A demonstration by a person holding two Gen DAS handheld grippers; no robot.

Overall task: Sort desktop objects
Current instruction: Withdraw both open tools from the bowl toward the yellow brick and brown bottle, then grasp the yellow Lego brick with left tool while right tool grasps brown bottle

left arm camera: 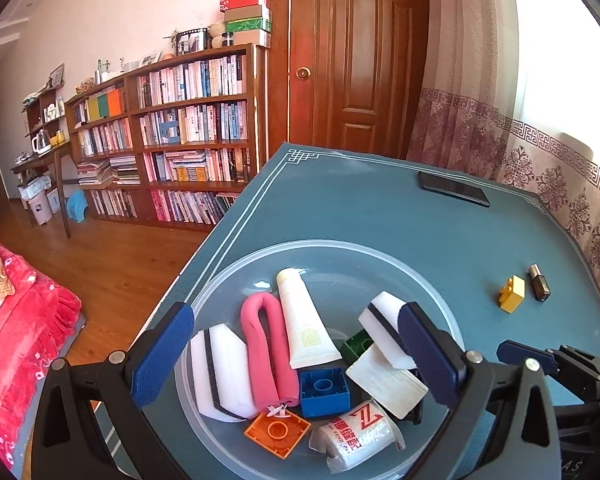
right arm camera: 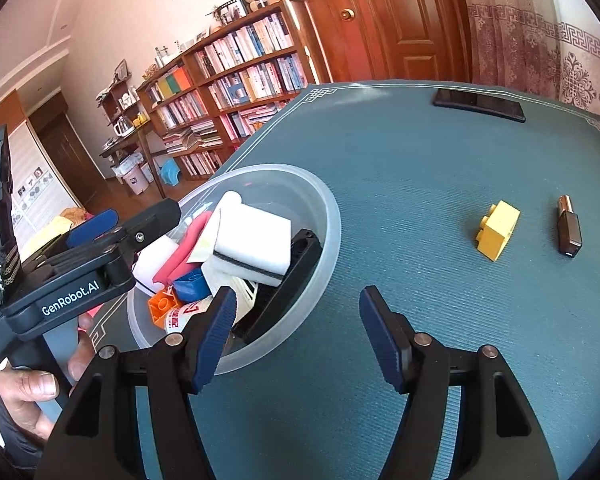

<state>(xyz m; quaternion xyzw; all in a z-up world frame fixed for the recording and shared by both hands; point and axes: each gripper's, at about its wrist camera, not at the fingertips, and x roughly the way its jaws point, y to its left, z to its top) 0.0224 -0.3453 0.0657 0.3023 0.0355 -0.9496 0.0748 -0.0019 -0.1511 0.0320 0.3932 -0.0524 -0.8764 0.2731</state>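
Note:
A clear plastic bowl (left arm camera: 340, 248) (right arm camera: 332, 216) on the teal table mat holds several items: a pink foam roll (left arm camera: 262, 356), a cream tube (left arm camera: 300, 320), white sponges (left arm camera: 220, 376), a blue brick (left arm camera: 324, 392), an orange brick (left arm camera: 278, 432) and a white packet (left arm camera: 360, 436). My left gripper (left arm camera: 296, 360) hangs open over the bowl, nothing between its fingers. A yellow brick (right arm camera: 496, 230) (left arm camera: 512, 294) and a small brown bottle (right arm camera: 568, 230) (left arm camera: 539, 288) lie on the mat to the right. My right gripper (right arm camera: 300, 336) is open above bare mat beside the bowl.
A black phone (left arm camera: 454, 189) (right arm camera: 478, 105) lies near the table's far edge. A person's hand (right arm camera: 28, 388) holds the left gripper's handle. Beyond the table's left edge are wooden floor, a bookshelf (left arm camera: 180, 132) and a red bedspread (left arm camera: 16, 340). A curtain hangs right.

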